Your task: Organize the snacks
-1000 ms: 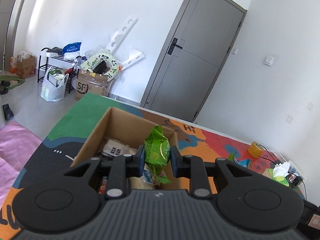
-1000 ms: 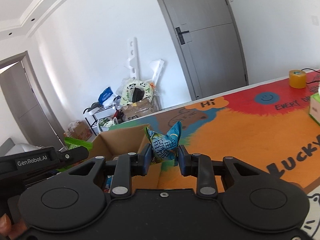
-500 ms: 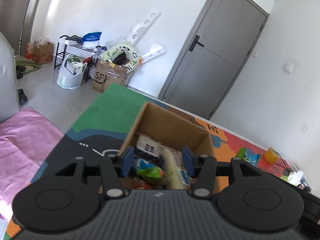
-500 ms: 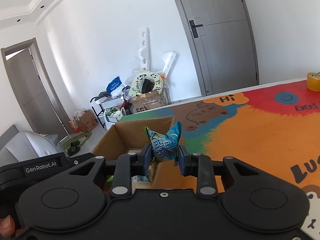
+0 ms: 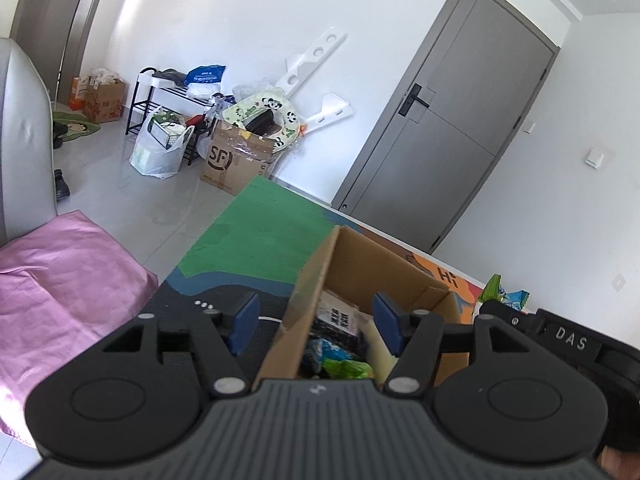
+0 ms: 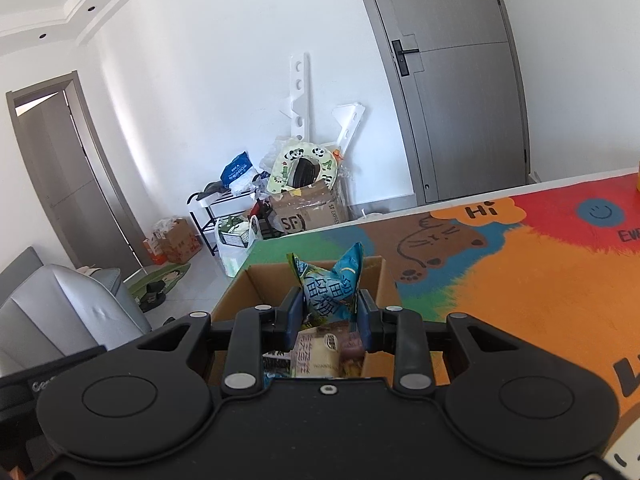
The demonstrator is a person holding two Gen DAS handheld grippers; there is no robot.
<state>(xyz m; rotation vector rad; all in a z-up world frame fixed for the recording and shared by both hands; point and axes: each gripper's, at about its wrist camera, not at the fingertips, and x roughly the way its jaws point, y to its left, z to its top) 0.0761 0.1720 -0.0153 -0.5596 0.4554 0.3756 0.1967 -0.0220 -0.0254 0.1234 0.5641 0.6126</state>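
While left tongs (image 5: 316,322) open empty over cardboard box (image 5: 360,264), right tongs (image 6: 329,314) pinch crinkly blue packet (image 6: 328,290).

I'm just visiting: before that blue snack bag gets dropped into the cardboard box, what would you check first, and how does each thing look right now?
1. Right gripper pinches the blue snack bag: ok.
2. Bag is over the cardboard box opening: ok, judging by the right wrist view.
3. Room left inside among the packets: cannot tell.
4. Left gripper holds nothing, jaws opening: ok.
5. Left gripper out of the drop path: not ok, it straddles the box wall.
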